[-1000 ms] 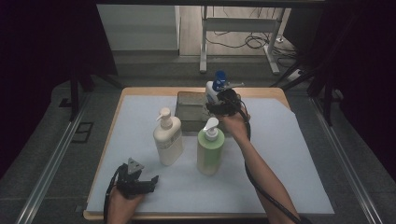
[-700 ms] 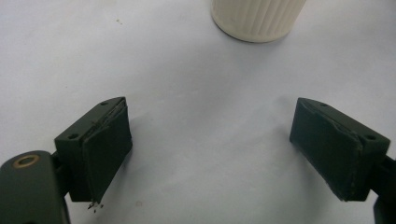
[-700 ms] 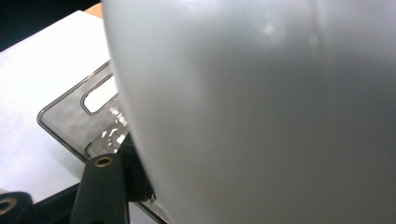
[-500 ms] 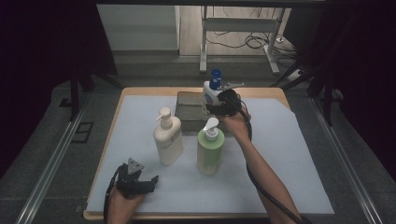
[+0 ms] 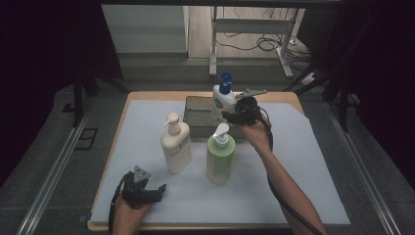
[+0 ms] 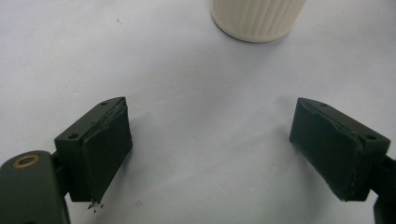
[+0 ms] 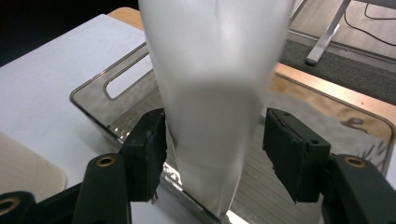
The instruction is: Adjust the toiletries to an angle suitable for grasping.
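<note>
My right gripper point(image 5: 231, 115) is at the back of the table, shut on a white bottle with a blue cap point(image 5: 222, 99). It holds the bottle upright over the near part of a grey see-through tray point(image 5: 195, 123). In the right gripper view the bottle point(image 7: 210, 93) stands between the two jaws, above the tray's rim point(image 7: 107, 79). My left gripper point(image 5: 157, 190) lies open near the front edge, and in its own view the open left gripper point(image 6: 210, 149) has only bare white sheet between the jaws.
A cream pump bottle point(image 5: 175, 144) and a green pump bottle point(image 5: 220, 156) stand upright mid-table, in front of the tray. The cream bottle's base point(image 6: 257, 18) is just ahead of my left gripper. A white sheet point(image 5: 303, 161) covers the wooden table.
The white bottle has shifted slightly left over the tray with my right gripper. The left gripper has stayed put.
</note>
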Available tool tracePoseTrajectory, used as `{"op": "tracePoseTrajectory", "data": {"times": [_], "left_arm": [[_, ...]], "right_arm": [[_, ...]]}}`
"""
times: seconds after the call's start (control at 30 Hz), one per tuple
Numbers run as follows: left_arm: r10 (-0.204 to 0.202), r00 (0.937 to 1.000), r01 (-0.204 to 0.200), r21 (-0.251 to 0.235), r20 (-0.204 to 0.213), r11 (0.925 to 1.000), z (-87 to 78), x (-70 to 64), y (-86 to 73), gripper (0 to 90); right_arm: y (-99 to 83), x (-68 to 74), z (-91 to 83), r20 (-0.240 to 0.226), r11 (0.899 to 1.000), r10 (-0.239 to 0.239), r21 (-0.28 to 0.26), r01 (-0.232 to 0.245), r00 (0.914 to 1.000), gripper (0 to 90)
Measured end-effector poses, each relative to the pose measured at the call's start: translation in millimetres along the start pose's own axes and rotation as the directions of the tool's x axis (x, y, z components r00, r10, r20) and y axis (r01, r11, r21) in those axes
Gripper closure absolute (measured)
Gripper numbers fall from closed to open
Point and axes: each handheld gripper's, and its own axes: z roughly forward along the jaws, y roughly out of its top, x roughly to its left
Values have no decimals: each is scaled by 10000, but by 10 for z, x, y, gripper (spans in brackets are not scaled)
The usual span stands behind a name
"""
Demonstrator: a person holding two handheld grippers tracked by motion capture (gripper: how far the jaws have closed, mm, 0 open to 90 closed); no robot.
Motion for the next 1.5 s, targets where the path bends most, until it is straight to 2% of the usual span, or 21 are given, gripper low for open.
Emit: {"op": "tracePoseTrajectory", "data": {"times": [0.23,0.43,0.53,0.7,0.9,1.1,1.3,1.5], "left_arm": [[3,10000,-3,5,-9,10000,-1,-1,0,123],[-11,10000,11,4,-12,10000,-1,-2,-1,123],[-4,10000,4,5,-9,10000,-1,-1,0,124],[-18,10000,18,1,-9,10000,-1,-2,0,123],[-18,10000,18,1,-10,10000,-1,-2,-1,123],[6,10000,-6,19,-19,10000,-2,-1,-1,123],[-18,10000,18,-3,-9,10000,-1,-2,-1,123],[-11,10000,11,8,-16,10000,-1,-1,-1,124]], "right_arm": [[-121,-61,-118,-214,10000,-15,86,16,9998,467],[-237,-136,-182,-12,9999,-40,155,40,10000,557],[-282,-208,-185,131,9997,175,193,-178,9998,613],[-287,-281,-122,378,9990,342,280,-353,9987,724],[-270,-271,64,757,9983,203,522,-243,9969,873],[-245,-318,213,680,9957,558,706,-606,9961,890],[-243,-308,317,488,9937,656,883,-697,9967,870],[-246,-288,398,603,9915,830,952,-885,9947,882]]}}
